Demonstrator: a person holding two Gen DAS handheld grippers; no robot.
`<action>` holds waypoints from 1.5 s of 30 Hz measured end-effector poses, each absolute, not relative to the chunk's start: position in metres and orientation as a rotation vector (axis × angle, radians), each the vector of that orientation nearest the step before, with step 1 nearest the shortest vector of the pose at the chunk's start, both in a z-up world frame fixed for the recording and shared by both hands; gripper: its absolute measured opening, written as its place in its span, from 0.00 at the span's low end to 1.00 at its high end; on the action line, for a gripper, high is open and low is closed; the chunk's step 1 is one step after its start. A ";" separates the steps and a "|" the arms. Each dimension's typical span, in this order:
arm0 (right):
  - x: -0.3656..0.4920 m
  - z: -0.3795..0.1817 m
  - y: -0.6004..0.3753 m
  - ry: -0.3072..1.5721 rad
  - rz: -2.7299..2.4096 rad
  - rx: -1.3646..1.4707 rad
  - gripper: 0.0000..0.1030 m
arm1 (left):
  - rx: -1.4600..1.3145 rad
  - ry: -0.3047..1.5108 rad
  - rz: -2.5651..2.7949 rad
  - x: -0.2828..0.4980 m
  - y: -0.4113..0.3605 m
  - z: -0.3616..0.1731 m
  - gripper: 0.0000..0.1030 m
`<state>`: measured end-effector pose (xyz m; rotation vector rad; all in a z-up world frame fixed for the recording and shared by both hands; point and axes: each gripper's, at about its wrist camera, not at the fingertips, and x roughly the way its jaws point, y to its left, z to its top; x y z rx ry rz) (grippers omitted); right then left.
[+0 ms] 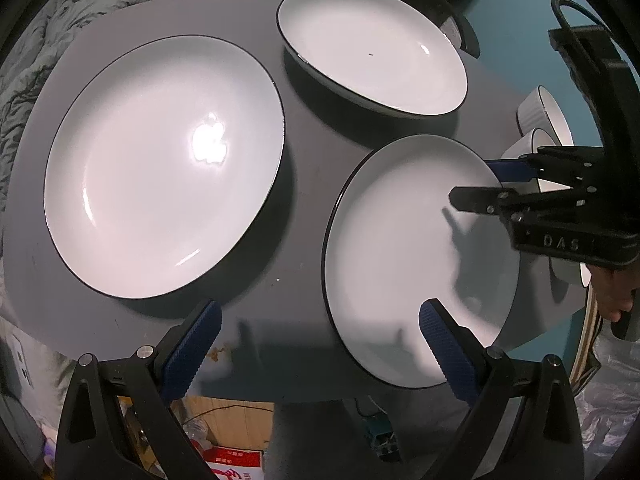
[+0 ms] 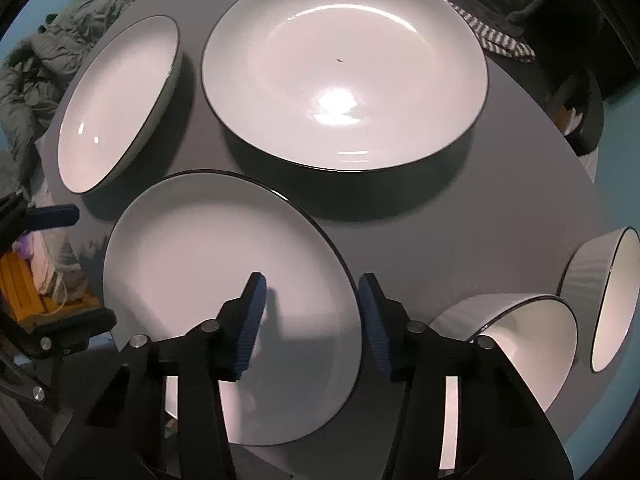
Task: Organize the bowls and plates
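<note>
Three white plates with dark rims lie on a round grey table: a large plate at the left, a deep plate at the back, and a smaller plate at the near right. My left gripper is open above the table's near edge, its right finger over the smaller plate. My right gripper is open, straddling the right rim of the smaller plate; it also shows in the left wrist view. Ribbed white bowls stand to the right.
A second ribbed bowl sits at the table's right edge. The deep plate and large plate lie beyond the right gripper. Grey bedding lies left of the table. Boxes and bags are on the floor below.
</note>
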<state>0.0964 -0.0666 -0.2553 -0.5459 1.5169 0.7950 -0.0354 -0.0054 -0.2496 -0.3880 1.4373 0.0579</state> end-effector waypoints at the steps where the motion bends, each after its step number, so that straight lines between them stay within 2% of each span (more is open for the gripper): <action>1: 0.098 -0.256 -0.068 1.524 0.787 -0.541 0.43 | -0.390 1.438 0.058 -0.035 -0.005 -0.250 0.98; 5: 0.106 -0.258 -0.071 1.569 0.771 -0.487 0.32 | -0.399 1.443 0.065 -0.034 -0.004 -0.252 0.98; 10: 0.110 -0.260 -0.079 1.588 0.753 -0.426 0.26 | -0.404 1.446 0.066 -0.033 -0.007 -0.255 0.98; 27: 0.093 -0.268 -0.129 1.615 0.626 -0.207 0.26 | -0.376 1.478 0.026 -0.017 -0.008 -0.257 0.98; 31: 0.091 -0.280 -0.145 1.637 0.606 -0.137 0.26 | -0.378 1.489 0.009 -0.014 -0.010 -0.260 0.87; 39: 0.094 -0.286 -0.171 1.608 0.548 0.025 0.26 | -0.396 1.527 -0.019 -0.002 -0.010 -0.267 0.80; 45: 0.108 -0.294 -0.195 1.622 0.522 0.155 0.26 | -0.389 1.549 -0.045 -0.005 -0.019 -0.277 0.69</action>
